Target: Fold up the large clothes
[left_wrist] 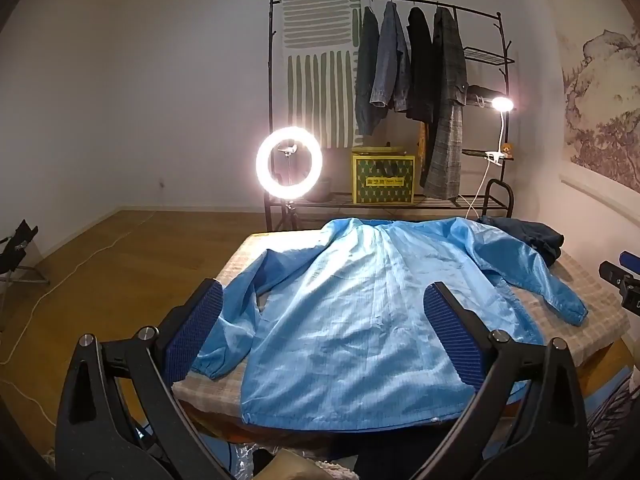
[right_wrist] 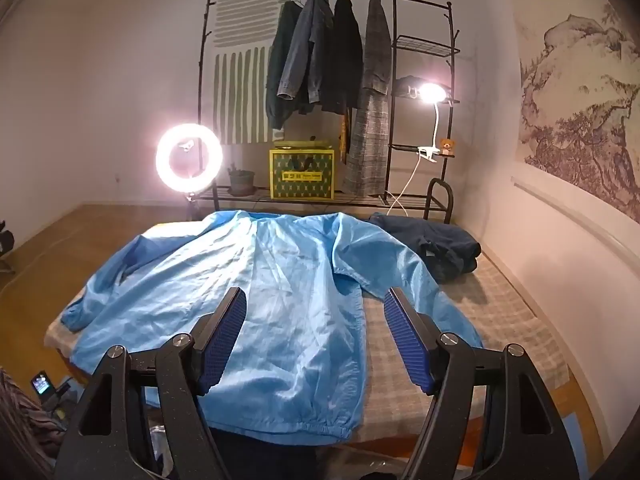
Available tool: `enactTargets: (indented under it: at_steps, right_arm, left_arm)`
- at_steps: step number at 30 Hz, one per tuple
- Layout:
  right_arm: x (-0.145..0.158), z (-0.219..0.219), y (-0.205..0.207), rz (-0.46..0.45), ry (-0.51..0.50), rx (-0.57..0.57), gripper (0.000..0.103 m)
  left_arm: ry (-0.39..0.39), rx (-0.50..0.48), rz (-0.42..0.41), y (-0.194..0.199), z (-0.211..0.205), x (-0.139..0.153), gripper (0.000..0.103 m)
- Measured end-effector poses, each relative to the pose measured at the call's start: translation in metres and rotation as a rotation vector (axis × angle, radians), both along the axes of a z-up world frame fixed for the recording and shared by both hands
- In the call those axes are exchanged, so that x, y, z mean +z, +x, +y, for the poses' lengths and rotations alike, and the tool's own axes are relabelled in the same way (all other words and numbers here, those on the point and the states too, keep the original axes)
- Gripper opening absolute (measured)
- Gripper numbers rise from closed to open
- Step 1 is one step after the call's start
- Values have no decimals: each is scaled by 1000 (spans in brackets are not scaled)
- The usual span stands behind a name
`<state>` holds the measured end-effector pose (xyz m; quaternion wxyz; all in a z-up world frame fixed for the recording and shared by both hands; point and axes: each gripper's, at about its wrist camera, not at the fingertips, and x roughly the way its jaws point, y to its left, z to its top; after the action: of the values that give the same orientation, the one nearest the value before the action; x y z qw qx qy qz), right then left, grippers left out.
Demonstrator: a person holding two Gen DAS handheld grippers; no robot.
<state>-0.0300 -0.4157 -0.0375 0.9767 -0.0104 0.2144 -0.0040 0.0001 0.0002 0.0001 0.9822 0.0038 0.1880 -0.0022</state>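
**Blue jacket spread flat, no fold made**

Both tongs are released and empty: left gripper (left_wrist: 322, 330), right gripper (right_wrist: 314, 336). Beyond them the light-blue jacket (left_wrist: 352, 300) lies back-up on the checked table (right_wrist: 500, 320), sleeves splayed toward nine and three o'clock. A dark garment (right_wrist: 436, 246), possibly already folded, sits at two o'clock. All folds remain.

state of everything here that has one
light blue jacket: spread flat, unfolded, sleeves out
dark blue garment: folded, beside the jacket
left claw: open, empty
right claw: open, empty
ring light: on
clip lamp: on
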Motion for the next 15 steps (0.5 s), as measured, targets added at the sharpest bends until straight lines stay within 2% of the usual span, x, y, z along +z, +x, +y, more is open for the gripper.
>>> enactTargets:
  at_steps: [15]
  right_arm:
    - [6,8,0,-5,-5,16,71]
  left_arm:
    - [8,7,-12,-2,-2,5,102]
